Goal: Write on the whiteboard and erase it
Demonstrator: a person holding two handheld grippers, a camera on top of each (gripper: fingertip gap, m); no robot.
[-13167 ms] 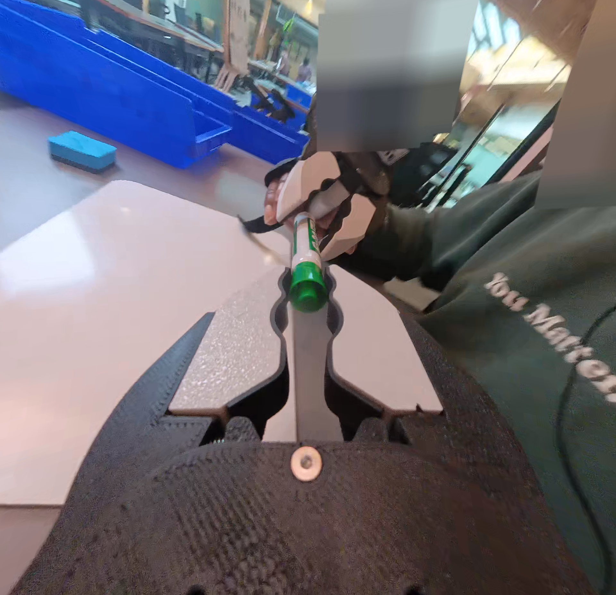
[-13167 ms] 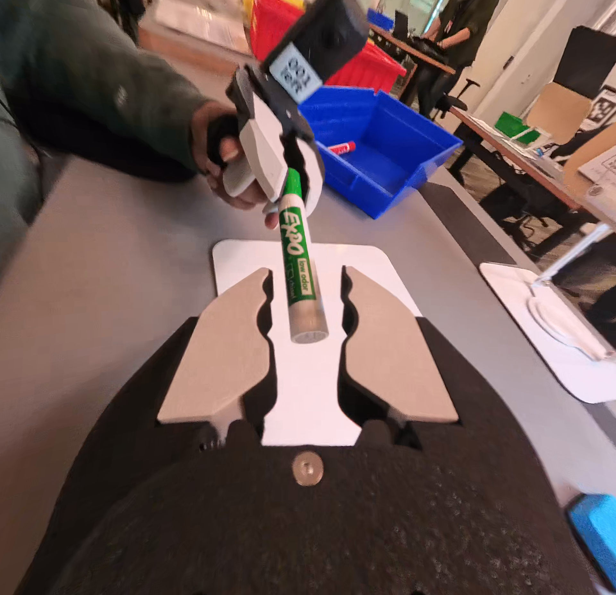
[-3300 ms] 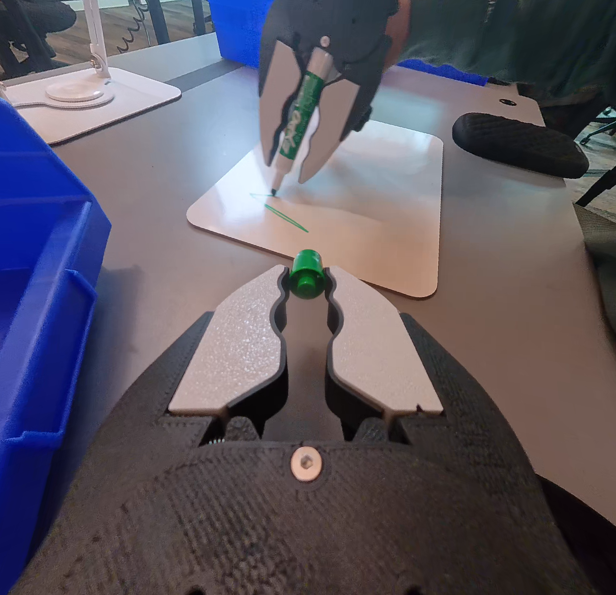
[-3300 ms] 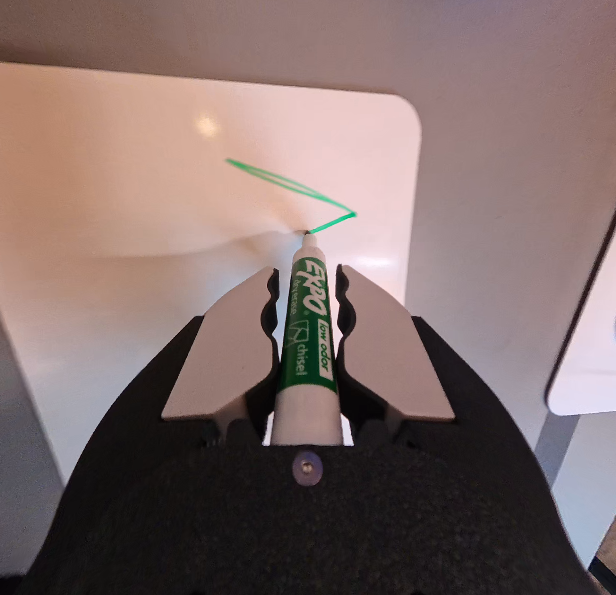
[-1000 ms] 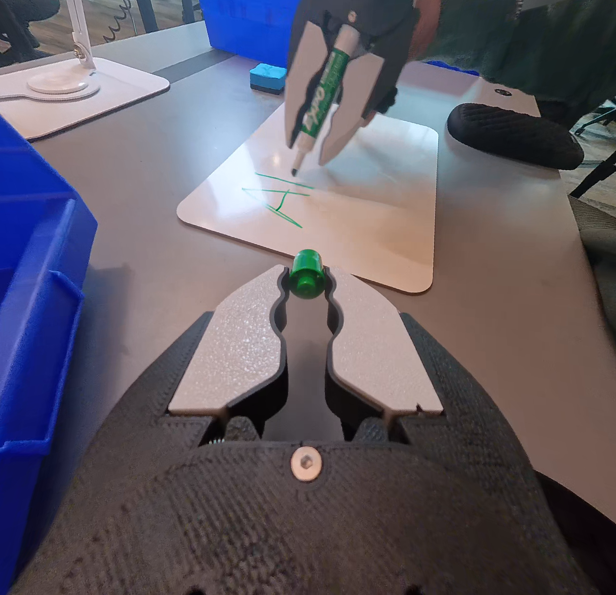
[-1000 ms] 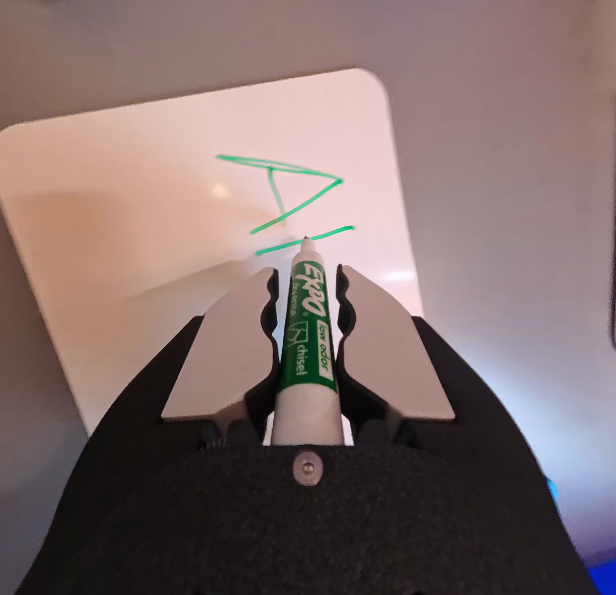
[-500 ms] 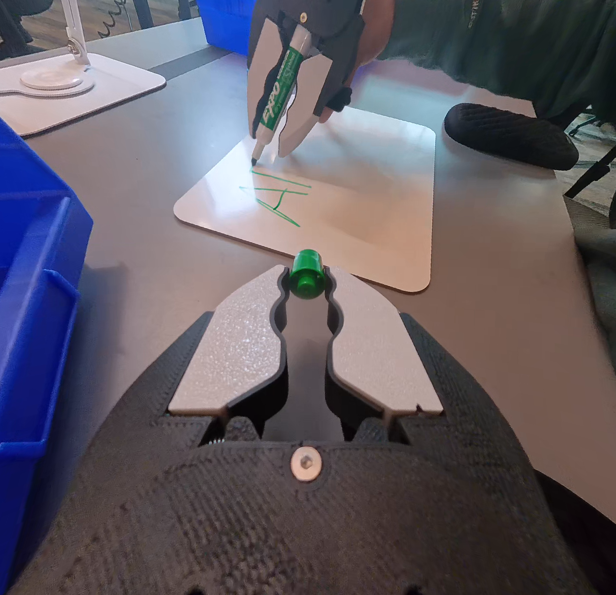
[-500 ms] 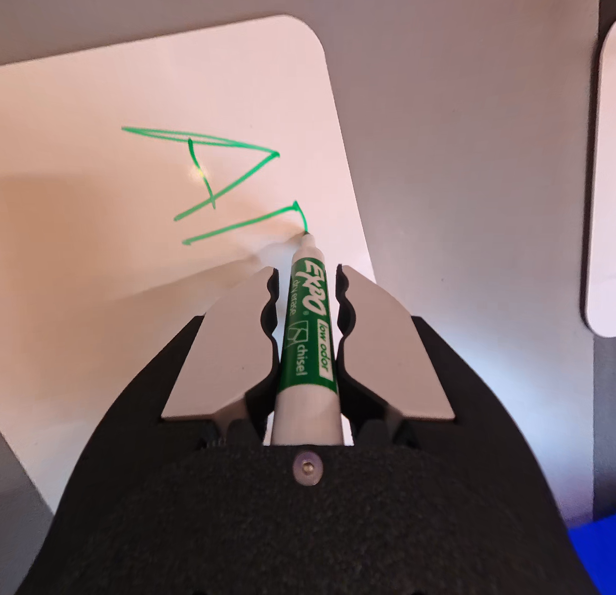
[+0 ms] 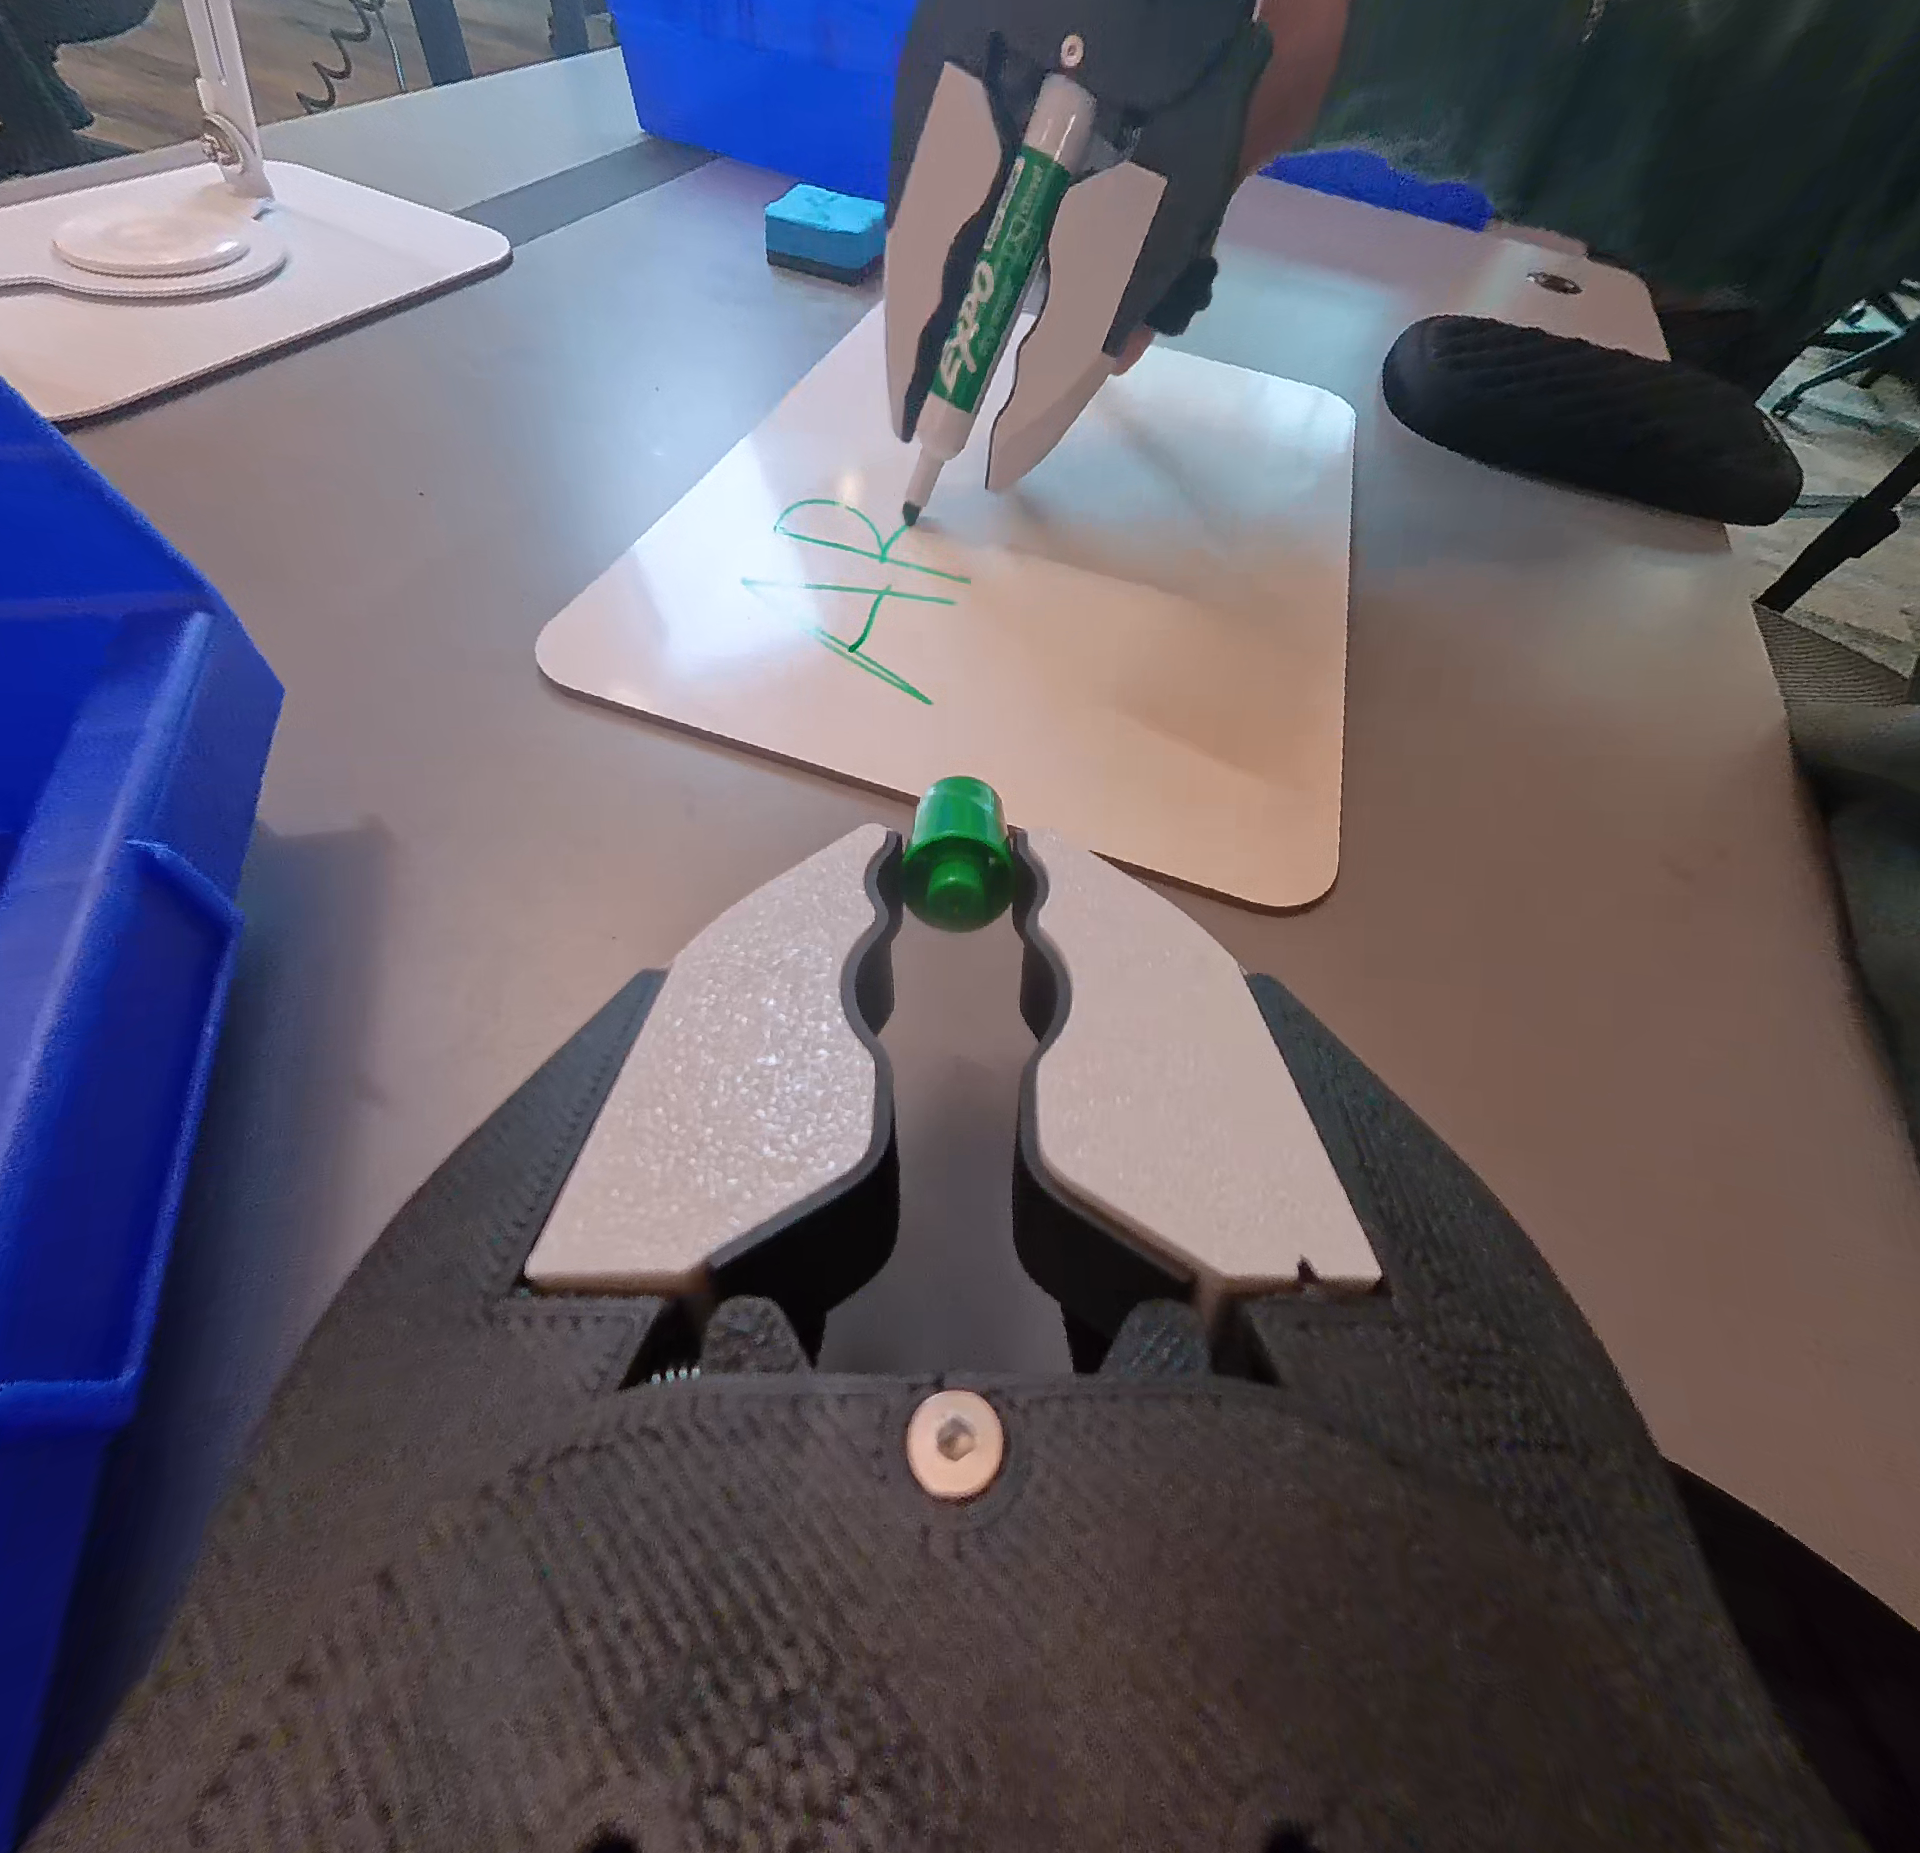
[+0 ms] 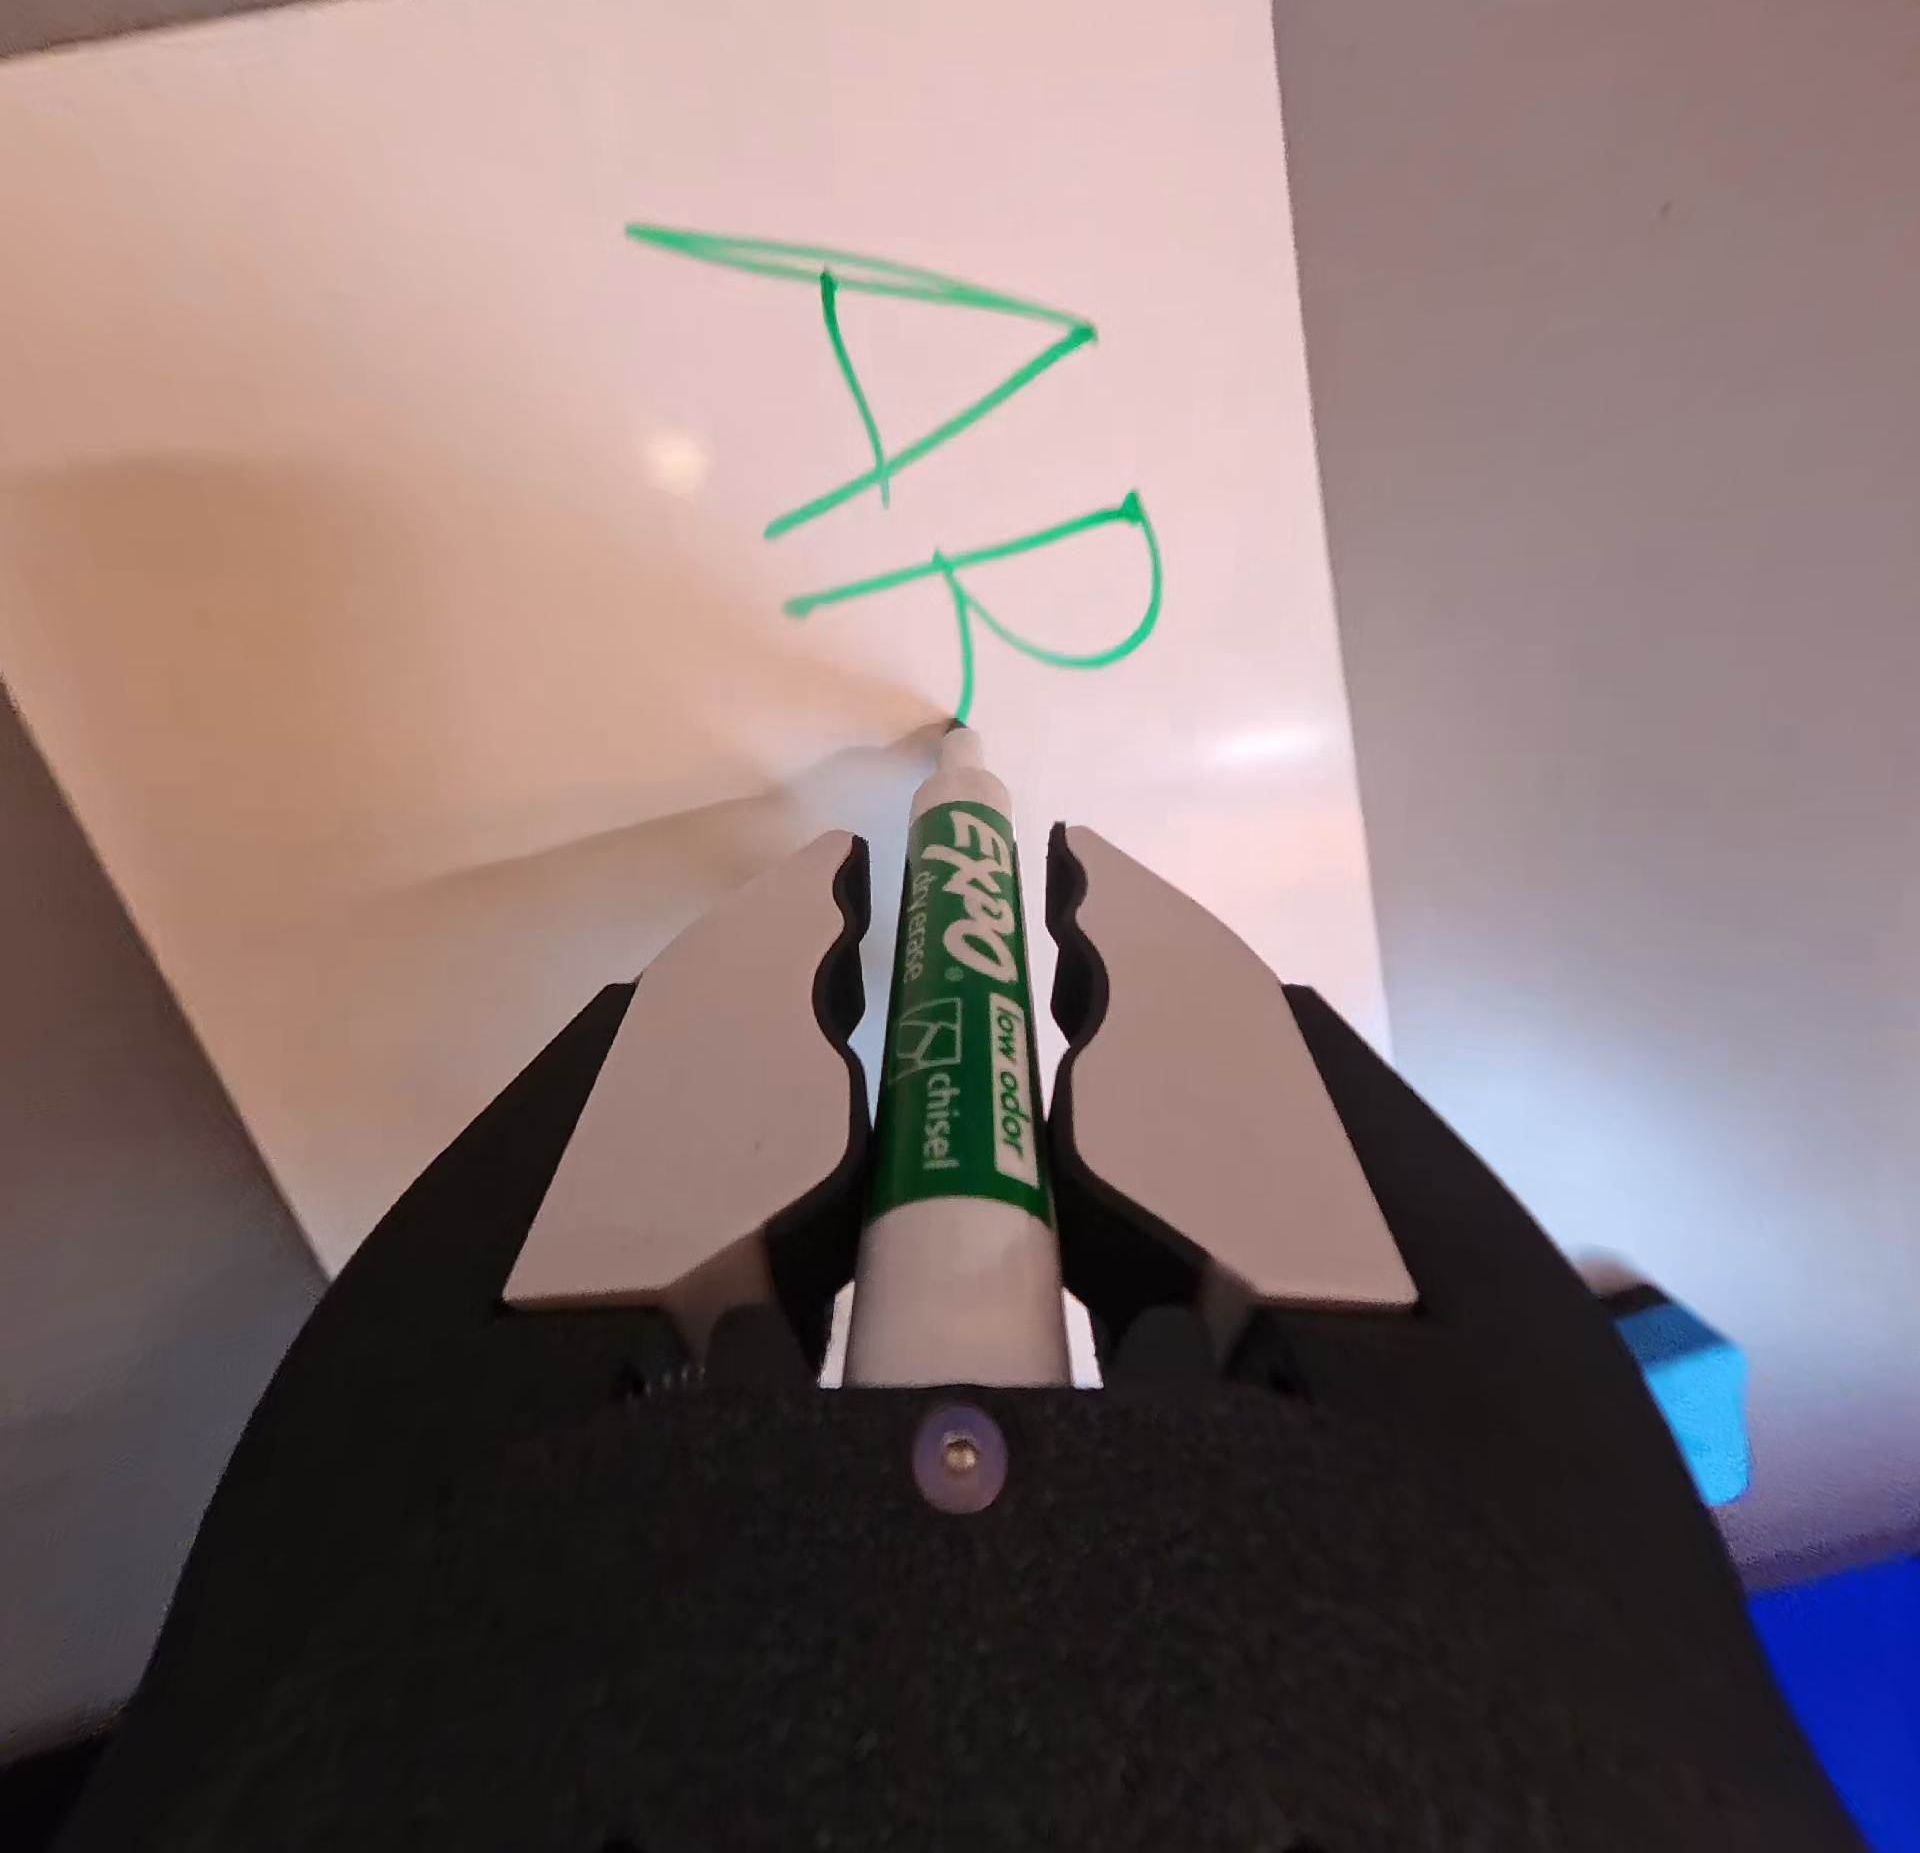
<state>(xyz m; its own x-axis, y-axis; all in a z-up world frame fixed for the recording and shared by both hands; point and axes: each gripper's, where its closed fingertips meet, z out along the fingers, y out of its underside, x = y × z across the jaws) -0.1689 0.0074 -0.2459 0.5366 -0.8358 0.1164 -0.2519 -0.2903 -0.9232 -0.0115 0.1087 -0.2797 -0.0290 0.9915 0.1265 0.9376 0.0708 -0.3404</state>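
While its tip touches the whiteboard (image 10: 436,369) beside green strokes, the marker (image 10: 961,1055) sits clamped in the right hand-held gripper (image 10: 954,847). Pinched shut, the left hand-held gripper (image 9: 954,847) grips the green cap (image 9: 954,853).

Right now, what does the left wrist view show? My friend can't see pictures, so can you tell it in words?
The right gripper presses a green marker onto a white whiteboard, adding to green marks. Up close, the left gripper pinches the green marker cap at its fingers' ends. A blue eraser lies on the grey table beyond the whiteboard.
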